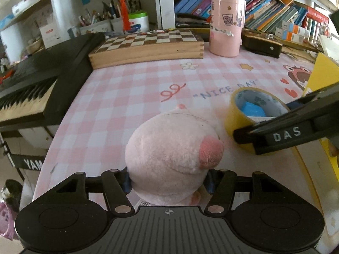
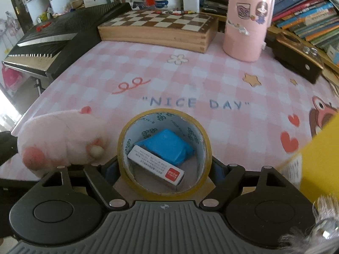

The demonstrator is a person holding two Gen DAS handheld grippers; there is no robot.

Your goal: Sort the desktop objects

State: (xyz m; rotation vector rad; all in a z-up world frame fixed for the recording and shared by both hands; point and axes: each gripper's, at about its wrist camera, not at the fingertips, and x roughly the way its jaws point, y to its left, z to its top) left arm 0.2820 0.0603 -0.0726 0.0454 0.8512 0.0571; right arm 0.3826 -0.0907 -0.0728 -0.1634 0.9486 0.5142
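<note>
Gripping a pink plush toy [image 1: 169, 158], the left gripper [image 1: 168, 182] has its blue-padded fingers [image 1: 126, 183] pressed into the toy's soft sides at the 6 o'clock edge of the left wrist view. The toy sits on the pink checked surface [image 1: 127, 89], its darker pink snout turned toward 3 o'clock.

Just beside the toy, toward 2 o'clock in that view, stands a yellow tape roll [image 1: 243, 114] on its flat side, with a blue packet [image 1: 253, 109] visible inside its core. The right gripper [image 1: 281, 133] reaches in from 3 o'clock and lies across the roll's near rim.

From the right wrist view the roll [image 2: 164, 148] fills the lower centre, between the right gripper's [image 2: 165, 171] fingers [image 2: 110, 169]. One stands at each side of the roll, at 9 and 3 o'clock; whether they press on the roll I cannot tell. Inside the core lie the blue packet [image 2: 169, 146] and a small white box [image 2: 156, 168] with a red end, the box leaning over the packet's near edge. The plush toy [image 2: 61, 139] lies at 9 o'clock of the roll, close to it.

Farther back, at 12 o'clock, a wooden chessboard box [image 2: 159, 27] and a pink cylindrical container [image 2: 247, 19] stand on the surface, a black keyboard [image 2: 53, 42] at 10 o'clock.
</note>
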